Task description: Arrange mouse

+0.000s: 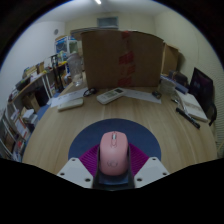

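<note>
A pink mouse (113, 152) sits lengthwise between my fingers, its nose pointing away from me. My gripper (113, 158) is shut on it: the magenta pads (90, 157) press against both of its sides. Under and just ahead of the mouse lies a round dark-blue mouse pad (136, 130) on the wooden table (70, 125). I cannot tell whether the mouse rests on the pad or hangs slightly above it. The rear of the mouse is hidden by the gripper body.
A white keyboard (110, 96) lies beyond the mouse pad, in front of a large cardboard box (120, 58). Shelves with books (35, 85) stand to the left. A dark monitor (204, 88) and papers (190, 105) are on the right.
</note>
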A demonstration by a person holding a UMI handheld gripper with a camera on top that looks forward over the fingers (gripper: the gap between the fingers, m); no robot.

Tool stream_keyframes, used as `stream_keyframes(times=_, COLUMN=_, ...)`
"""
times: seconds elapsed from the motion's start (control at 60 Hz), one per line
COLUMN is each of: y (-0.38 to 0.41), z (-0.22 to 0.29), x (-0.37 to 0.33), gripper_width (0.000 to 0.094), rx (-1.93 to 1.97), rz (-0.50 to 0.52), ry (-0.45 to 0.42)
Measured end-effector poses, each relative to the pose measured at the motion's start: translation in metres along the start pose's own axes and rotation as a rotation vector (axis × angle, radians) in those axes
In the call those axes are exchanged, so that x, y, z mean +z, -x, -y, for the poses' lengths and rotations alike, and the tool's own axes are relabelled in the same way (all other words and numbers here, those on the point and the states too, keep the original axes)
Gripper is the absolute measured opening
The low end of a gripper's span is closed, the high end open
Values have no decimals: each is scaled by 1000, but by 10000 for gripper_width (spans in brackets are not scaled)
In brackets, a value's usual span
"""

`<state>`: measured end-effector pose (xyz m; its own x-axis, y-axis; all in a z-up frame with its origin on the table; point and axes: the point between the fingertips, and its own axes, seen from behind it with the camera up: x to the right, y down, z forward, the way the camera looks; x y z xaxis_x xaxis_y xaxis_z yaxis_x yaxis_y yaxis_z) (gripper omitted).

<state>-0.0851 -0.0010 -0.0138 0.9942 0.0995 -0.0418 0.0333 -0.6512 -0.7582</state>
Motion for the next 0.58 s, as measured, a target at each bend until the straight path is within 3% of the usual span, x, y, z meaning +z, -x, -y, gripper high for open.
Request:
stream_keyframes(times=0.033, y=1, z=1, x=2, gripper_width=471, rx=13, rz=13, ry=-2)
stream_keyframes(times=0.05, y=2, z=1, x=3, gripper_width=560, rx=11, rz=19, ry=4)
stream_keyframes(times=0.067, y=2, z=1, x=3, gripper_width=514, rx=4, rz=24, ry=6)
stream_keyframes(times=0.083, y=3, z=1, x=3, gripper_width=555, rx=-3, rz=30, ry=10)
stream_keyframes(times=0.183, y=16, z=-1, x=-7, gripper_width=888, rx=1, rz=86, ry=60)
stream_keyframes(times=0.233, y=18, z=-1, x=-16, gripper_width=825, rx=22, rz=81, ry=65)
stream_keyframes(times=0.583, y=38, z=-19, x=-175, gripper_width=839, rx=194, rz=-20, ry=-30)
